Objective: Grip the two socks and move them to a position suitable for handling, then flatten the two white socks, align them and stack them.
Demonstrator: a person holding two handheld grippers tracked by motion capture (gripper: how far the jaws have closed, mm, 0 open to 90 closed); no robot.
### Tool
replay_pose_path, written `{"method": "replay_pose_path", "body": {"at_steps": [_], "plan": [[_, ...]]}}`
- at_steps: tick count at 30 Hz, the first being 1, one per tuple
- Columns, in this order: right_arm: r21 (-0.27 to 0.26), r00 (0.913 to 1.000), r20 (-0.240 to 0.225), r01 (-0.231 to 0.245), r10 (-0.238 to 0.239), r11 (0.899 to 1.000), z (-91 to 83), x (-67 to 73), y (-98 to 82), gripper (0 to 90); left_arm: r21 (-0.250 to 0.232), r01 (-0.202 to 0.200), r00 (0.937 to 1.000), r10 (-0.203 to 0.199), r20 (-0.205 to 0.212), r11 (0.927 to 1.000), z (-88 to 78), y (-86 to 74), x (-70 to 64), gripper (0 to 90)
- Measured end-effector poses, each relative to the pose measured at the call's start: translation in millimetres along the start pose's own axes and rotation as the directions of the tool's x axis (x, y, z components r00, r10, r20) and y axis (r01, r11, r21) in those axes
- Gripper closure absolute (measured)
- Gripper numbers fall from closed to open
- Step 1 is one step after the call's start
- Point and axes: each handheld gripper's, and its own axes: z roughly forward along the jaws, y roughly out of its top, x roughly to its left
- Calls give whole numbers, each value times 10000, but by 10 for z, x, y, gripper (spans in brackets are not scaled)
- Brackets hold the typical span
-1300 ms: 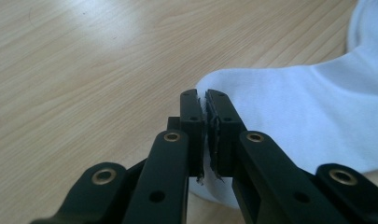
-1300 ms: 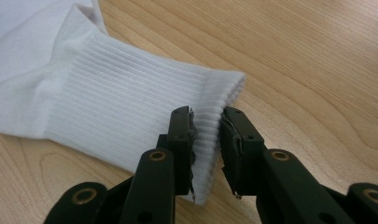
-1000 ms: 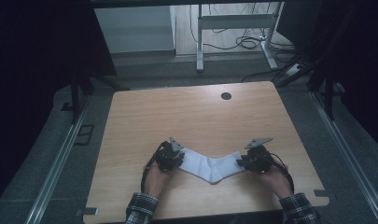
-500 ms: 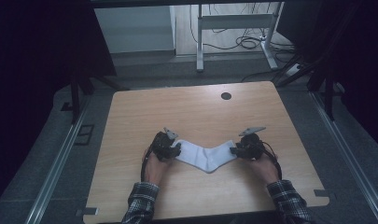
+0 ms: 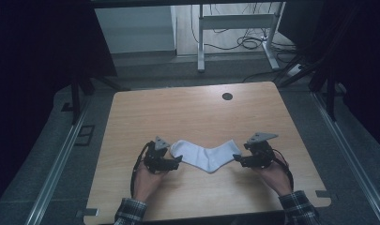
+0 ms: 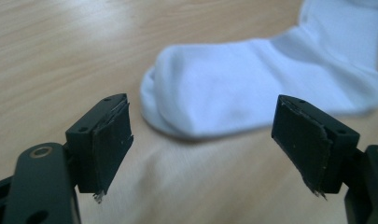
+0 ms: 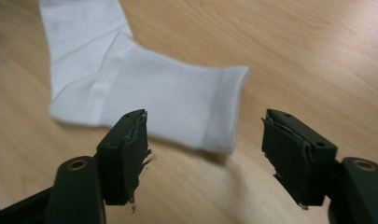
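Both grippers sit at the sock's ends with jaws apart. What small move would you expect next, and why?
Probably easing the left gripper forward to close on the sock's toe. Both it and the right gripper are open, and the sock lies flat on the table just ahead of the jaws, ungripped.

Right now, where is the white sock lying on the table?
In the high view the white sock lies flat on the near half of the wooden table, between the open left gripper at its toe and the open right gripper at its cuff.

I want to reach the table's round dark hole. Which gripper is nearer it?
Right. The right gripper sits below the round dark hole, slightly right; the left gripper lies farther off, beyond the white sock.
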Motion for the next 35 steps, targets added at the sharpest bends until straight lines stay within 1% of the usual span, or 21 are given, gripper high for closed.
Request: {"method": "replay_pose_path", "body": {"at_steps": [2,3,5,8,10,12,13,14,15,18,20,21,22,23,24,26,27,32,35], "plan": [[-31,10000,10,88,-88,10000,-79,29,-54,283,48,-63,10000,63,40,10000,-83,-89,-34,162],[-78,10000,-51,82,-82,9999,-117,37,-85,271,82,-161,9999,160,56,9998,-130,-154,-52,152],[-36,9999,-126,44,-44,10000,-179,42,-153,244,140,-233,9997,233,-29,9996,-177,-254,-68,139],[86,10000,-88,2,-1,10000,-223,34,-280,221,295,-184,9998,187,-89,9994,-228,-410,-77,137],[238,10000,20,-5,5,9997,-222,12,-359,214,476,-169,9997,178,-179,9987,-231,-498,-62,135],[473,10000,46,-40,38,9989,-204,-8,-428,207,792,-58,9997,76,-228,9968,-192,-574,-45,135],[567,10000,98,-14,9,9984,-192,-17,-458,203,961,-63,9997,85,-230,9954,-169,-603,-34,134],[653,9999,141,-14,5,9979,-180,-23,-483,195,1000,-59,9999,70,-113,9950,-149,-626,-18,134],[711,9999,148,13,-24,9975,-169,-30,-504,190,870,5,9999,8,-146,9962,-146,-636,-14,112],[787,9997,215,134,-151,9968,-144,-39,-551,171,682,-28,9999,38,-154,9977,-130,-649,-10,112],[901,9993,249,249,-273,9956,-120,-41,-581,157,646,-38,9999,48,-150,9979,-130,-654,-8,110],[884,9994,202,252,-270,9958,-105,-45,-600,126,636,-35,9999,45,-156,9980,-130,-656,-10,111],[775,9996,181,181,-196,9968,-97,-49,-615,112,640,-25,9999,35,-161,9979,-130,-656,-10,111],[735,9995,197,251,-267,9970,-97,-53,-623,109,634,-17,9999,27,-167,9980,-130,-657,-11,111],[694,9995,216,224,-239,9973,-98,-54,-630,101,637,-12,9998,23,-174,9980,-131,-656,-12,111],[523,9996,269,67,-81,9986,-90,-46,-649,82,637,-3,9998,14,-179,9980,-131,-657,-13,111],[427,9994,312,105,-119,9990,-84,-46,-660,72,638,1,9998,10,-183,9980,-131,-657,-13,111],[130,9990,434,-46,41,9999,-76,-29,-690,65,645,12,9998,2,-212,9979,-129,-656,-16,110],[116,9989,458,-50,44,9999,-75,-27,-694,64,638,29,9997,-15,-225,9980,-123,-651,-19,110]]}}
